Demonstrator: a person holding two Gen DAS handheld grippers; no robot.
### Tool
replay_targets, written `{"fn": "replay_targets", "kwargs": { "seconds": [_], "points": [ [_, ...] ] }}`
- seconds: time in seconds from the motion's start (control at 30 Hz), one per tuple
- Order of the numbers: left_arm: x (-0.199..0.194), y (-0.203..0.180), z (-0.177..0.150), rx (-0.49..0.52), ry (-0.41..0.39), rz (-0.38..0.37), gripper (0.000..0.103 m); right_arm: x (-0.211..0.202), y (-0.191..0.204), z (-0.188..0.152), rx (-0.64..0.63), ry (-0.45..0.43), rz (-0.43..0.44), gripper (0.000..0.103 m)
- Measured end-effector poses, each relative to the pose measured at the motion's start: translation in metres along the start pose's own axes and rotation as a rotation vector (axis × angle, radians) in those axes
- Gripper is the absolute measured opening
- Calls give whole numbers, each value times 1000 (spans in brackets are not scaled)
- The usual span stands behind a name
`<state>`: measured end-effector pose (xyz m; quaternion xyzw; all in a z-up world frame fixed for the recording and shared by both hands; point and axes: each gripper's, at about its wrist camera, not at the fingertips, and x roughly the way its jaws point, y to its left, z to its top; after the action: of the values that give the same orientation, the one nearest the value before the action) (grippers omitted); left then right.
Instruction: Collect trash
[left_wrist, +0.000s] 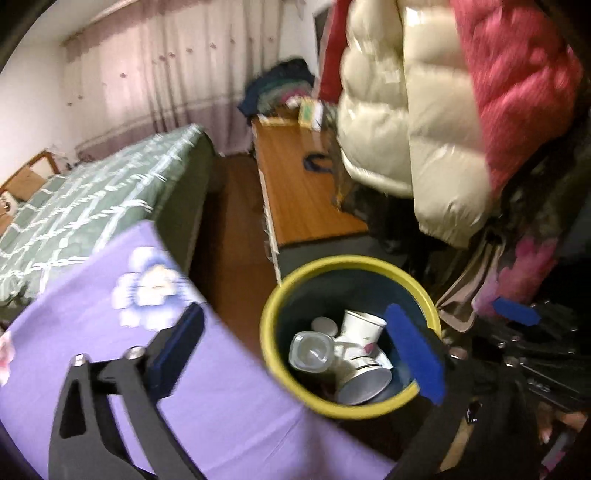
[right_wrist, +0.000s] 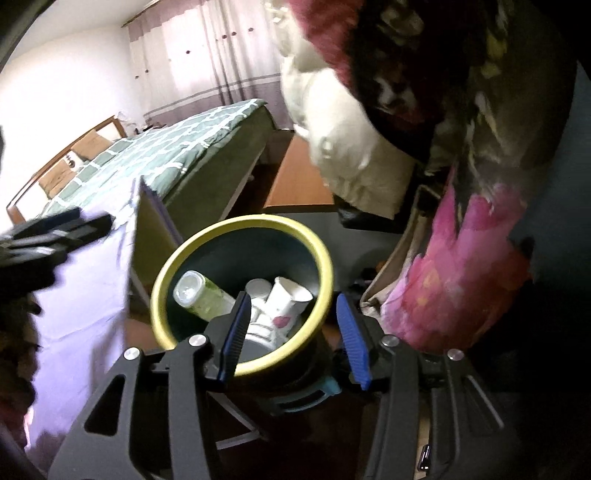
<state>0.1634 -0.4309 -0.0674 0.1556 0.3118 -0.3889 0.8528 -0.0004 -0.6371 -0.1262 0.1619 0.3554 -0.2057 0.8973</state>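
A dark bin with a yellow rim (left_wrist: 291, 284) (right_wrist: 173, 266) stands on the floor between the purple-covered table and hanging coats. Inside lie several white paper cups (left_wrist: 360, 326) (right_wrist: 286, 301) and a clear plastic bottle (left_wrist: 310, 350) (right_wrist: 201, 295). My left gripper (left_wrist: 295, 350) is open and empty; its left finger is over the purple cloth, its right finger over the bin's right rim. My right gripper (right_wrist: 291, 332) is open and empty above the bin's near rim, which passes between its fingers. The right gripper's blue fingertip (left_wrist: 515, 311) shows beyond the bin in the left wrist view.
A table under a purple flowered cloth (left_wrist: 110, 302) (right_wrist: 92, 295) is left of the bin. Puffy white and pink coats (left_wrist: 424, 110) (right_wrist: 461, 184) hang above right. A wooden desk (left_wrist: 299, 184) and a bed with a green checked cover (left_wrist: 92, 199) (right_wrist: 177, 147) lie beyond.
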Motion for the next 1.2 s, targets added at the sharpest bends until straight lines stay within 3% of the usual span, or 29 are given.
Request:
{"fn": "replay_targets", "kwargs": {
  "seconds": [0.1, 0.23, 0.4, 0.47, 0.77, 0.9, 1.2],
  "points": [
    [-56, 28, -24, -51, -62, 67, 99, -12, 16, -5, -27, -11, 23, 51],
    [-112, 69, -60, -149, -83, 150, 99, -26, 38, -8, -74, -30, 54, 56],
    [-188, 117, -123, -287, -132, 380, 99, -54, 64, -14, -139, -74, 102, 63],
    [-212, 130, -143, -332, -133, 426, 99, -64, 74, -17, -164, -92, 114, 65],
    [-307, 144, -211, -462, -218, 545, 99, -102, 106, -32, -245, -155, 168, 76],
    [-318, 145, -219, -493, -218, 557, 99, -111, 109, -34, -245, -169, 178, 81],
    [-321, 155, -224, -537, -218, 577, 99, -110, 115, -33, -249, -174, 185, 83]
  ]
}}
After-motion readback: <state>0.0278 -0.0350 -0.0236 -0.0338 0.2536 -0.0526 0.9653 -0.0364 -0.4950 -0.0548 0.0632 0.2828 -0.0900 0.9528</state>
